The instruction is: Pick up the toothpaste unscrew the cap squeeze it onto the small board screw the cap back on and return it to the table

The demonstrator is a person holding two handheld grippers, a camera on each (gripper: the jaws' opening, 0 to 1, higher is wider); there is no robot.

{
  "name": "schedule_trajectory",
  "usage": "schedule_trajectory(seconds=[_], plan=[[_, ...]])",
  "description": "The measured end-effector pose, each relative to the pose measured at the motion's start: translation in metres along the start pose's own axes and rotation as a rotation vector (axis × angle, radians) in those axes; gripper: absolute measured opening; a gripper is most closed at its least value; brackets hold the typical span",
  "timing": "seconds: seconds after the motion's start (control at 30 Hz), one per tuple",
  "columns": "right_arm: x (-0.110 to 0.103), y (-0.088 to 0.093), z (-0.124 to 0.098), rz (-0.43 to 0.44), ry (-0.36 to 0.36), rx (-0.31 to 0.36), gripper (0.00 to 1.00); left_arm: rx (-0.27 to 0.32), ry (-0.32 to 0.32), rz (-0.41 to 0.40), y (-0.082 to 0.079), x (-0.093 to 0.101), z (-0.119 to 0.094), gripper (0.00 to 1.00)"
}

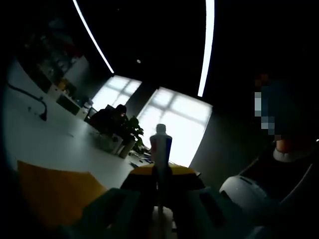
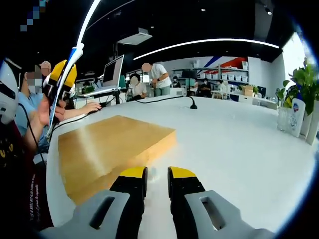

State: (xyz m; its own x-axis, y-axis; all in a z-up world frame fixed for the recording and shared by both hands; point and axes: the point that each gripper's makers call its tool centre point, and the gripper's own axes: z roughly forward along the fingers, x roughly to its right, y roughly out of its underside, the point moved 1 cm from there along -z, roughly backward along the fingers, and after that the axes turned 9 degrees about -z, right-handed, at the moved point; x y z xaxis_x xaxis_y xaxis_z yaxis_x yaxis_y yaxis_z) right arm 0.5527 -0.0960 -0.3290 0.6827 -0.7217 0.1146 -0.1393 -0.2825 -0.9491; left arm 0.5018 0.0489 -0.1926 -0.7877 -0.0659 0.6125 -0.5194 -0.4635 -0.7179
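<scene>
In the left gripper view my left gripper [image 1: 160, 174] is shut on the toothpaste tube [image 1: 160, 147]. The tube stands up between the yellow-tipped jaws, its white cap [image 1: 160, 128] on top. In the right gripper view the same gripper [image 2: 61, 75] holds the thin tube [image 2: 64, 87] aloft at the left, above the near end of the wooden board [image 2: 114, 147]. My right gripper [image 2: 157, 180] hovers low over the white table [image 2: 229, 144] just past the board's corner. Its jaws stand a narrow gap apart with nothing between them. The board [image 1: 52, 191] lies at lower left in the dim left gripper view.
Potted plants [image 2: 305, 82] and a blue-labelled bottle [image 2: 296, 117] stand at the table's right edge. A laptop on a stand [image 2: 112, 72] and a black cable [image 2: 164, 98] sit at the back. Several people sit beyond the far and left edges. A white rounded housing [image 1: 244, 191] sits lower right.
</scene>
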Motion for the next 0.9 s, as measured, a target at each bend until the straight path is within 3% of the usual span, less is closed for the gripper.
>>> schedule_trajectory(seconds=[0.1,0.2,0.33,0.47,0.57,0.63,0.73,0.9], plan=[[0.004,-0.016,-0.008,0.015,0.01,0.044,0.16,0.005,0.001,0.006,-0.002,0.0,-0.001,0.08],[-0.002,-0.032,-0.01,0.045,-0.026,0.098,0.16,0.007,0.001,0.01,-0.002,0.001,-0.001,0.08],[-0.039,-0.061,-0.012,0.241,-0.263,0.185,0.16,0.01,-0.004,0.014,-0.004,0.0,-0.002,0.08],[-0.065,-0.092,-0.016,0.31,-0.412,0.298,0.17,0.016,-0.002,0.009,-0.007,0.0,-0.004,0.08],[-0.087,-0.109,-0.02,0.352,-0.547,0.339,0.18,0.022,-0.001,0.004,-0.009,0.0,-0.003,0.08],[-0.102,-0.111,-0.018,0.329,-0.611,0.317,0.2,0.024,-0.001,0.002,-0.009,0.001,-0.003,0.08],[-0.117,-0.112,-0.011,0.257,-0.648,0.304,0.21,0.023,0.003,0.001,-0.009,0.002,-0.002,0.08],[-0.139,-0.122,0.0,0.274,-0.723,0.315,0.22,0.036,0.027,-0.014,-0.011,0.007,0.001,0.08]])
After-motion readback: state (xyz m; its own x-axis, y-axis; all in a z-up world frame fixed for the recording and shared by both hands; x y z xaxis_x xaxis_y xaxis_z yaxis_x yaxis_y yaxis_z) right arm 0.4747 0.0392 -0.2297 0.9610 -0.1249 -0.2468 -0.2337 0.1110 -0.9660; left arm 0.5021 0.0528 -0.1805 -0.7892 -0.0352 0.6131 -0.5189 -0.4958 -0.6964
